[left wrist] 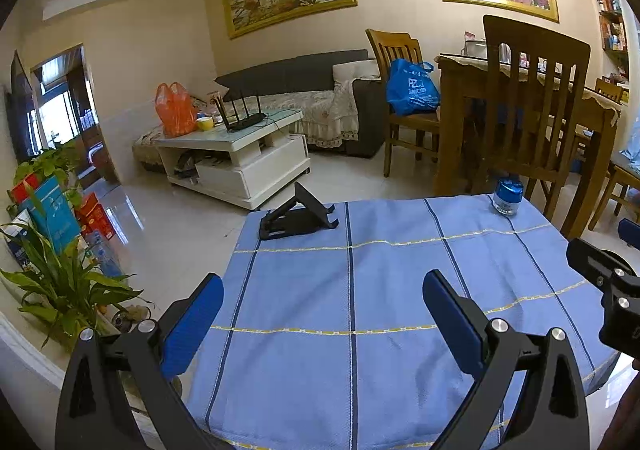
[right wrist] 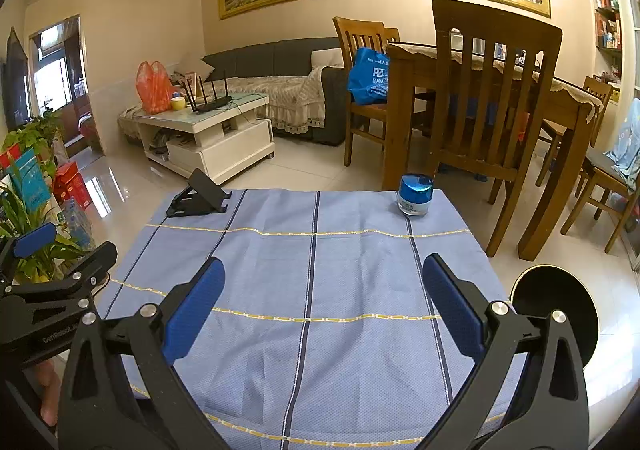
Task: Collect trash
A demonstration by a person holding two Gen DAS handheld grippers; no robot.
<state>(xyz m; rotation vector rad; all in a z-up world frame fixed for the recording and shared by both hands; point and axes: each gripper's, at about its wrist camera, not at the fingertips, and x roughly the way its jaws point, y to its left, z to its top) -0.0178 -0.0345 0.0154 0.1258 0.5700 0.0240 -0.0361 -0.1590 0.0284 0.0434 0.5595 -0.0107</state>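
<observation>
Both grippers hang low over the blue cloth (left wrist: 360,290). The left gripper (left wrist: 323,306) and right gripper (right wrist: 323,290) have fingers spread wide, holding nothing.

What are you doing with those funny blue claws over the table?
A person holds a two-finger gripper in each hand above a table covered with a blue striped cloth. The left gripper and the right gripper are both open and hold nothing. On the far side of the cloth sit a black folding phone stand and a small jar with a blue lid, apart from each other. A black bin stands on the floor to the right. Nothing is picked up yet.
</observation>
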